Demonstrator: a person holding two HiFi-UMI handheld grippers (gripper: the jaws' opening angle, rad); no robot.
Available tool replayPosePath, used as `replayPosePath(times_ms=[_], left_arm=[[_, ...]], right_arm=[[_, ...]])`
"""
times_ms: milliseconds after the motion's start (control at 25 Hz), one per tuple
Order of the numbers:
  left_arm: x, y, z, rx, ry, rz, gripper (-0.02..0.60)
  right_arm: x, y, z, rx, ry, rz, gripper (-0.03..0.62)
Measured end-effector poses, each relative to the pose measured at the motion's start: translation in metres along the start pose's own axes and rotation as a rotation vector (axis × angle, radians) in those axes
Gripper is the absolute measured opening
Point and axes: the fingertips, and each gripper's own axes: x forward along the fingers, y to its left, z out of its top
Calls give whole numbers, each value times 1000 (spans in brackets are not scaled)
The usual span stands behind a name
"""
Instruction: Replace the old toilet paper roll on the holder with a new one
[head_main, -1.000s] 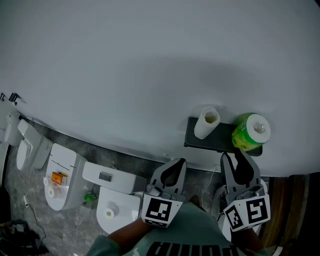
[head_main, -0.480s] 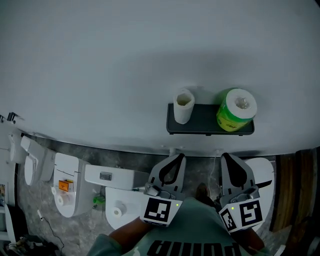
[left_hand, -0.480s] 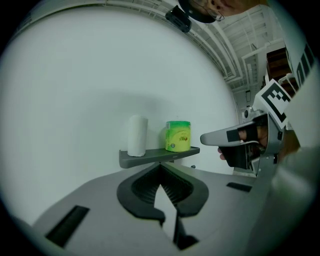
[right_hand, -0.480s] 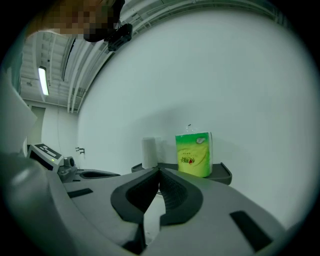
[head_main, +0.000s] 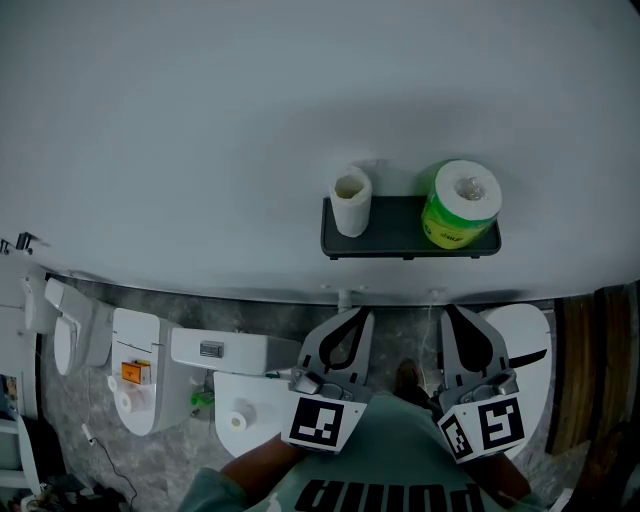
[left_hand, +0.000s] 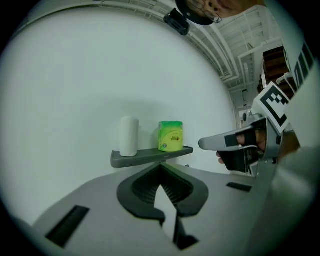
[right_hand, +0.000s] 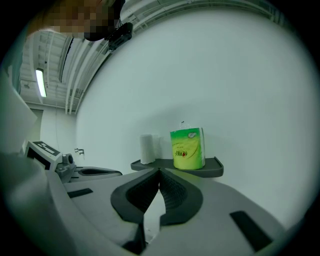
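Nothing is swapped yet. On the wall shelf (head_main: 400, 238) the thin old roll (head_main: 351, 200) stands at 9 o'clock of the green-wrapped new roll (head_main: 460, 205), both untouched. The left gripper (head_main: 361, 316) and right gripper (head_main: 451, 312) hover at 6 o'clock, jaws pressed together, empty.

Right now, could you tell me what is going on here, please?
A person holds a two-jaw gripper in each hand and faces a pale wall. On a dark shelf fixed to it stand a thin white toilet paper roll and a green-wrapped roll, set apart from each other. The left gripper and the right gripper are both shut and empty, pointing toward the shelf but short of it. Neither roll has been touched yet.
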Motion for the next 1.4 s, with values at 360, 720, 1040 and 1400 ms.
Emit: replayPosePath(times_ms=[360,720,1040,1400], left_arm=[[-5,-7,0,43,3,-14,3],[-4,-8,0,50,6,-21,3],[-4,-5,5,8,-21,-4,3],[4,2,1,-6,9,9,5]], right_arm=[[-5,3,-2,-10,4,3,11],[-7,3,1,-18,-3,-7,11],[-6,1,2,-18,-5,-11,11],[4,-12,5,-24,-6,-19,14]])
